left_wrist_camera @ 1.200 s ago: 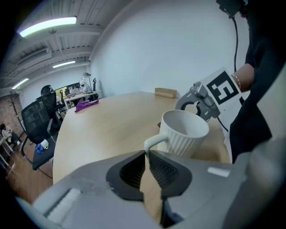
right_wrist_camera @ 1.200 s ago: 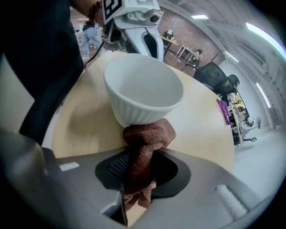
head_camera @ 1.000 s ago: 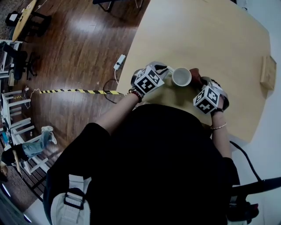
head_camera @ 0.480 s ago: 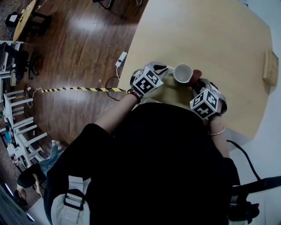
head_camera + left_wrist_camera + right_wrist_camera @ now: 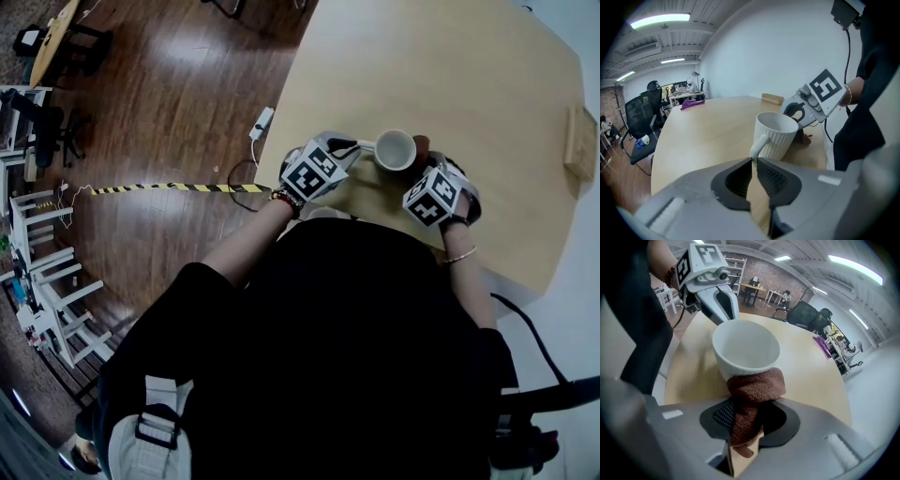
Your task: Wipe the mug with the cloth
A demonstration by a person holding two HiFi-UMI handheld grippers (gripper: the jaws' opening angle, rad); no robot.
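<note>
- right gripper [image 5: 745,404]: jaws clamped together on a bunched brown cloth [image 5: 757,385], with the wad sticking out past the tips at 12 o'clock
- cloth touches the near wall of the white mug [image 5: 745,350] just under the rim; the mug lies dead ahead of this gripper at 12 o'clock, no gap
- mug stands upright on the table [image 5: 815,380] near its front edge, mouth up, long axis vertical, looks empty
- handle [image 5: 758,142] points to 9 o'clock in the head view, away from the cloth side
- left gripper [image 5: 753,161]: jaws nearly together, pinched on the foot of the handle; in the right gripper view it sits at 11 o'clock beyond the mug
- judgement: right hand does the wiping around the wall while the left steadies the mug
</note>
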